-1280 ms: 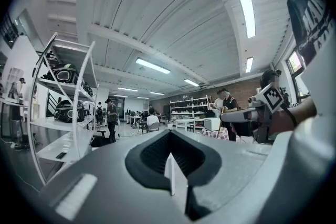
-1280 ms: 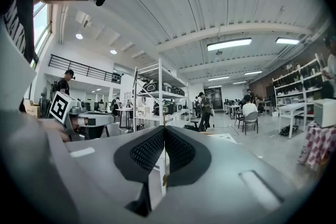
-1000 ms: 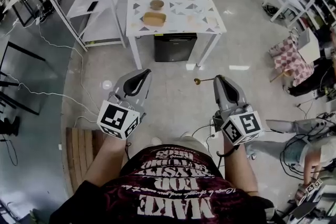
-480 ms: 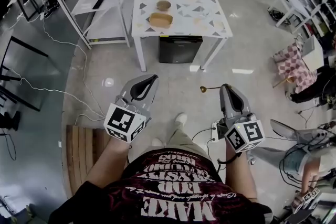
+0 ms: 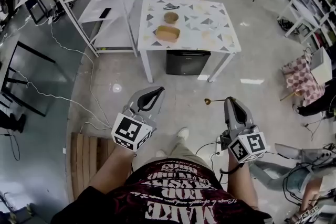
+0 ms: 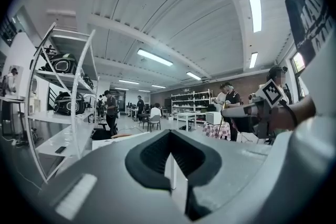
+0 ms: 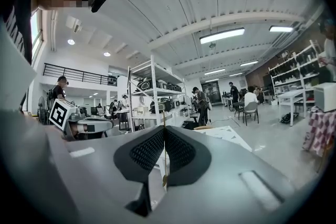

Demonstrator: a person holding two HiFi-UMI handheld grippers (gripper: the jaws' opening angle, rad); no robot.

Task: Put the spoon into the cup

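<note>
The spoon [image 5: 214, 100], a thin gold one, is pinched by its handle in the right gripper [image 5: 229, 100]. Its little bowl pokes out toward nine o'clock, over the bare floor. In the right gripper view the dark pads are pressed flat on the slim handle [image 7: 164, 162]. The left gripper [image 5: 159, 89], at nine o'clock from the spoon, carries nothing, its jaws meeting at the tips. Both are held out in front of the person, well apart from the white table [image 5: 210, 34] at twelve o'clock. There the brown cup [image 5: 171, 17] sits just beyond a tan dish [image 5: 167, 34]. A black box [image 5: 188, 62] stands under the table.
</note>
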